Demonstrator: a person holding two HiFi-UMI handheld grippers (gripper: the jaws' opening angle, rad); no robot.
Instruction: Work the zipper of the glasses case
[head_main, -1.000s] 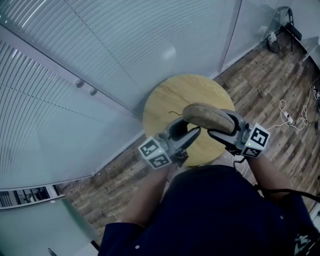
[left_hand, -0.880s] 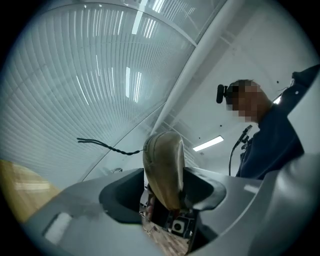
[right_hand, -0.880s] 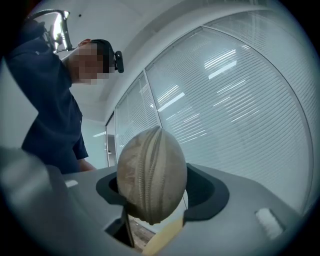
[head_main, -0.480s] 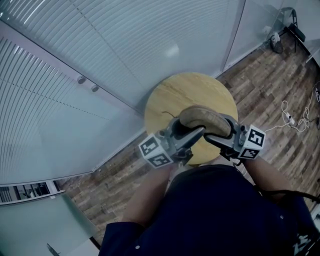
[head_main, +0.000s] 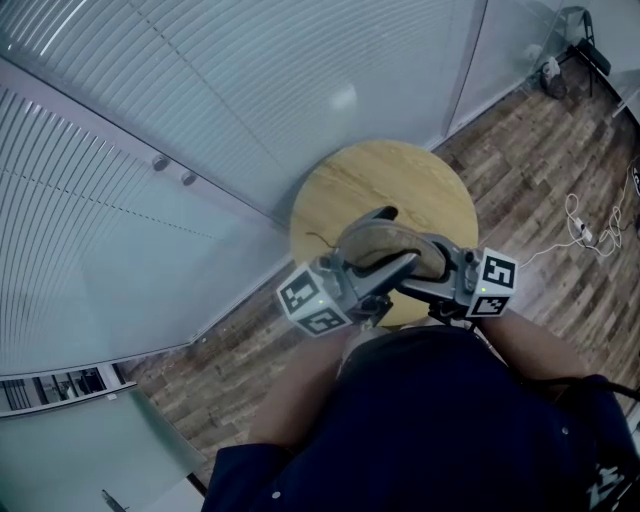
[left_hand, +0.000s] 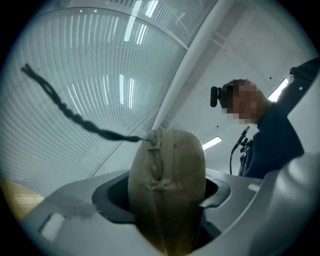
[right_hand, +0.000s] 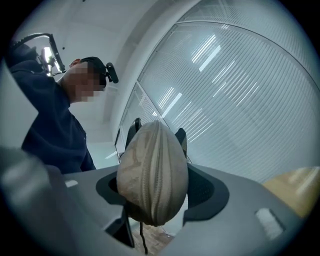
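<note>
Beside the ribbed glass wall stands a round wooden table, and over its near part the tan glasses case is up in the air between the two grippers (one at each end). The right gripper clamps one end between its pads, while the left gripper has just been opening its jaws, which stand wide around the other end with gaps on both sides. From the zipper there, a dark braided pull cord trails off sideways.
</note>
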